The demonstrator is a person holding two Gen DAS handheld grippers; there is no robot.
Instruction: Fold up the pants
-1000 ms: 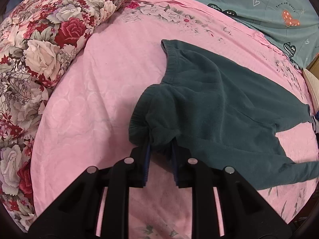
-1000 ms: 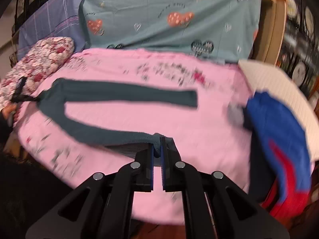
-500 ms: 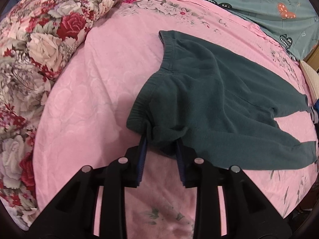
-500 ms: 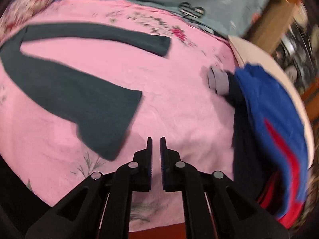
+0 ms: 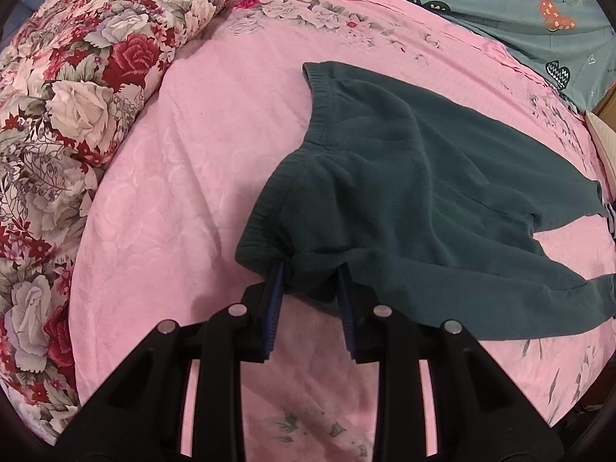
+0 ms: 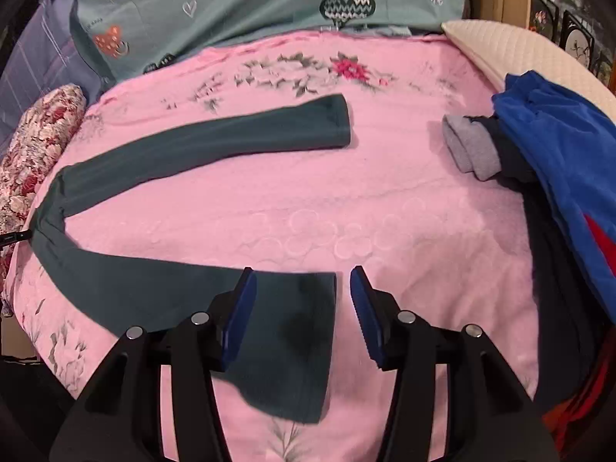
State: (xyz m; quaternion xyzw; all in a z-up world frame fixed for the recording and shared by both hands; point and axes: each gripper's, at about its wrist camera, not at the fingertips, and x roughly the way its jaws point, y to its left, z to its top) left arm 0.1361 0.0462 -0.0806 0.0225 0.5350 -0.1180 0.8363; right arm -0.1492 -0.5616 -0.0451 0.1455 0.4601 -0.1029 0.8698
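Note:
Dark green pants (image 5: 404,177) lie spread on the pink bedspread (image 5: 184,177). My left gripper (image 5: 312,269) is shut on a bunched fold at the near corner of the waistband. In the right wrist view both legs show: the far leg (image 6: 215,142) lies straight and the near leg (image 6: 154,288) curves toward me. My right gripper (image 6: 302,273) hovers low over the near leg's cuff (image 6: 304,338). Its jaws are opening, and the cuff lies flat under the gap with neither blue pad touching it.
A floral quilt (image 5: 77,96) is rolled along the left side. A teal sheet with hearts (image 6: 269,4) lies at the back. A blue and red garment (image 6: 558,161), a grey cuff (image 6: 469,146) and a cream pillow (image 6: 519,50) sit at the right.
My right gripper let go of the near leg's cuff, sank toward the bed and spread its jaws over the cuff. My left gripper stayed put, its jaws slightly wider on the waistband.

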